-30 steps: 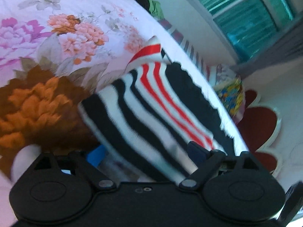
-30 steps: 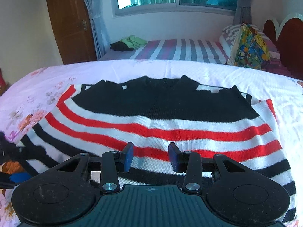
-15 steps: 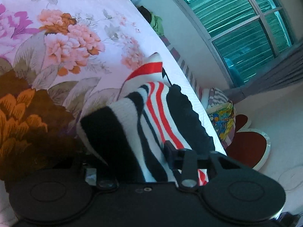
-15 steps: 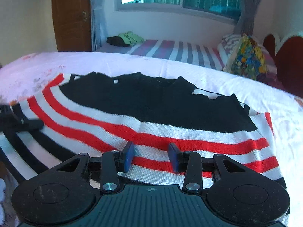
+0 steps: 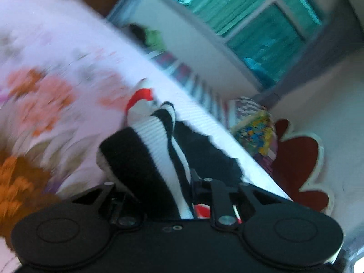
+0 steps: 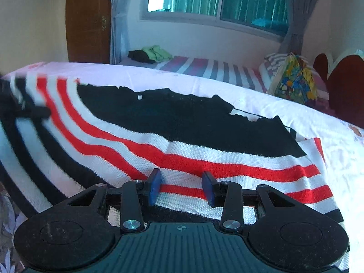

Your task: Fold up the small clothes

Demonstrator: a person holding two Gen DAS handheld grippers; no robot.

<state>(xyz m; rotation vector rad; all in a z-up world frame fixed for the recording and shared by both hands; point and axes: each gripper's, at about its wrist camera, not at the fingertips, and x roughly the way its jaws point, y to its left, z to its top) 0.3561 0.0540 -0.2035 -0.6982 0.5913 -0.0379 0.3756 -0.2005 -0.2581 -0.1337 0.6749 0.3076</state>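
A knit sweater (image 6: 182, 118) with black, white and red stripes lies spread on the floral bed sheet (image 6: 329, 136). My left gripper (image 5: 159, 182) has its jaws closing on the sweater's left edge (image 5: 145, 159). The fabric is bunched between them and lifted off the sheet. That gripper shows as a dark blur (image 6: 27, 111) at the left edge of the right wrist view. My right gripper (image 6: 182, 186) hovers over the near hem with its blue pads (image 6: 154, 186) apart. The striped cloth lies flat beneath them, not pinched.
Behind the floral bed stands a second bed with a striped sheet (image 6: 204, 68), bearing green and black clothes (image 6: 150, 54). A colourful bag (image 6: 293, 79) and a red headboard (image 6: 345, 86) are at the right. A window and a wooden door (image 6: 88, 18) are beyond.
The left jaws have closed on the sweater's edge and raised it, so the fabric now stands bunched up. The right gripper has sunk closer to the near hem, pads unchanged.
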